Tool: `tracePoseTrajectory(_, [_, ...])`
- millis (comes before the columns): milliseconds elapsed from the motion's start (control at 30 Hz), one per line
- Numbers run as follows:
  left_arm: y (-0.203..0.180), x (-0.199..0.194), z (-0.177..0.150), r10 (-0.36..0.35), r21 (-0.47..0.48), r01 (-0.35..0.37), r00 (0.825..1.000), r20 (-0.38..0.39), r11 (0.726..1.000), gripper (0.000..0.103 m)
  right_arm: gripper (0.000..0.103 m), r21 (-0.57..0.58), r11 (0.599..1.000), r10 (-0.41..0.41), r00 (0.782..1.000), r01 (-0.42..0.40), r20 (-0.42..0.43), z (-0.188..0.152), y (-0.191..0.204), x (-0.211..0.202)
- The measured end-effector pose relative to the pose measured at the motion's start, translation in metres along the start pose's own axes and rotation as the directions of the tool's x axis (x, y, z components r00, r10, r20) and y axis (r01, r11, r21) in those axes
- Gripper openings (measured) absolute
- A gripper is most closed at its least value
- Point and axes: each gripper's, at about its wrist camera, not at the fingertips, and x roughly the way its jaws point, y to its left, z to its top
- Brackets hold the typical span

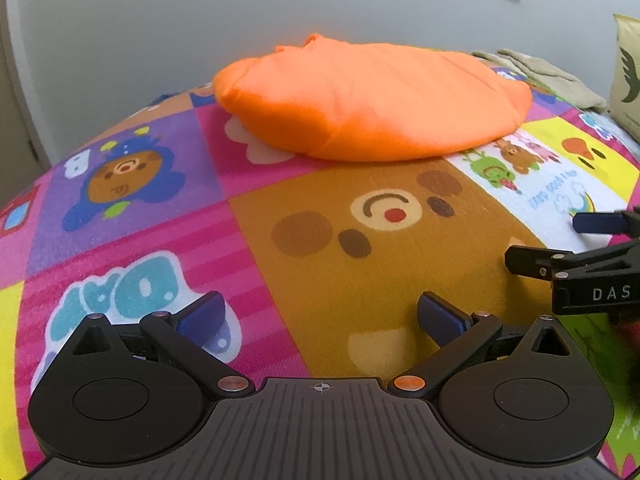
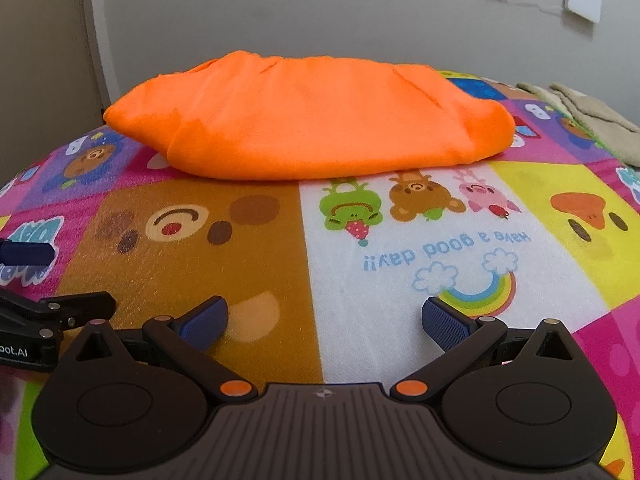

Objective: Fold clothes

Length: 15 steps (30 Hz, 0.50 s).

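Since the bright orange soft-knit garment (image 2: pixel 312 120) lies already doubled over in a low bundle on the cartoon-print patchwork play mat (image 2: pixel 400 248), it should handle light, limp and drapey, with no stiffness to hold a crease. It sits on the far side of the mat's brown bear-face panel (image 1: pixel 372 240), close to the grey wall (image 1: pixel 200 20). Left gripper (image 1: pixel 320 316) and right gripper (image 2: pixel 324 320) both hover on the near side of the bear face, jaws spread, empty. Best grab: the near hem corners, pinching all layers together. Beige cloth (image 2: pixel 592 120) lies right of the bundle.
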Motion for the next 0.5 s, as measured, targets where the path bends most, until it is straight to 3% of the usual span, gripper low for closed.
tracePoseTrajectory(267, [0.003,-0.003,-0.003,-0.038,0.048,0.037,0.999,0.017,0.998,0.103,0.103,-0.032,0.998,0.051,0.999,-0.051,0.003,-0.004,-0.005,-0.004])
tracePoseTrajectory(300, [0.006,-0.004,0.001,-0.073,0.061,0.073,0.997,-0.001,0.995,0.103,0.103,-0.028,0.998,0.061,0.998,-0.060,0.013,-0.005,-0.006,-0.005])
tracePoseTrajectory(367, [0.020,-0.013,0.017,-0.209,0.024,0.209,0.978,-0.001,0.978,0.103,0.103,-0.009,0.996,0.084,0.996,-0.084,0.034,-0.008,-0.009,-0.009])
tracePoseTrajectory(500, [0.040,-0.027,0.065,-0.307,-0.053,0.312,0.948,0.088,0.949,0.103,0.103,0.045,0.992,0.119,0.991,-0.122,0.062,-0.010,-0.017,-0.012])
